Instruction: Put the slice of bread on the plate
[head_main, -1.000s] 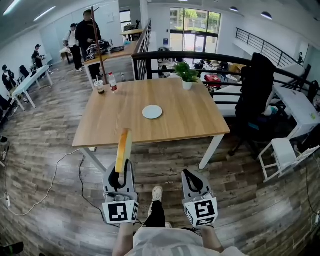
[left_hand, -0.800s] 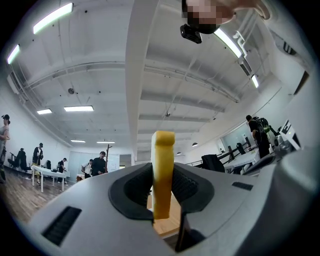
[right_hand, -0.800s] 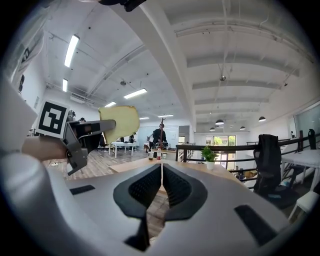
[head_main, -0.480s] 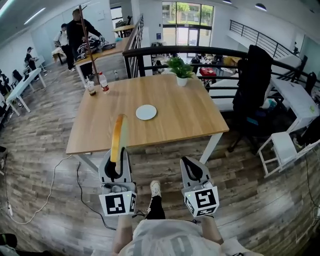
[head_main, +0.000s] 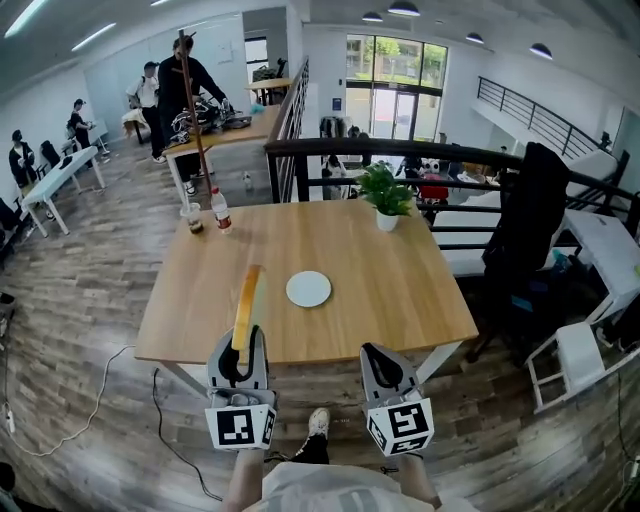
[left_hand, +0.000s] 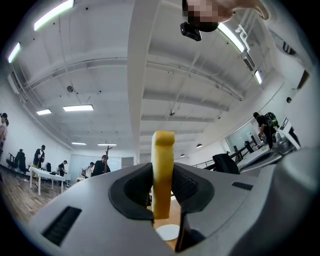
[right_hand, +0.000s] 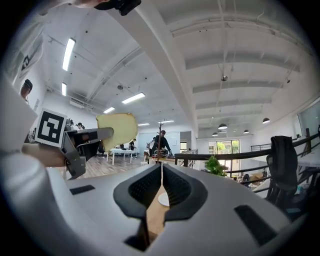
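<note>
A yellow-crusted slice of bread (head_main: 246, 303) stands on edge, pinched at its lower end by my left gripper (head_main: 240, 342), which is shut on it over the near edge of the wooden table (head_main: 400, 300). In the left gripper view the bread (left_hand: 162, 170) rises between the dark pads (left_hand: 137, 189), with the small white plate (left_hand: 168, 232) seen below it. The plate (head_main: 308, 289) lies bare on the table, just ahead and to the right of the bread. My right gripper (head_main: 374, 352) hangs level beside it, shut and empty (right_hand: 161, 186), in front of the table's edge.
A potted plant (head_main: 386, 195) stands at the table's far right; a bottle (head_main: 221, 210) and a cup (head_main: 194, 218) at its far left corner. A black chair with a jacket (head_main: 530, 235) and a white stool (head_main: 580, 355) stand to the right. A cable (head_main: 90, 385) lies on the floor.
Both grippers have moved forward to the table. The bread's top now reaches over the near edge, closer to the plate. Neither grip has changed.
</note>
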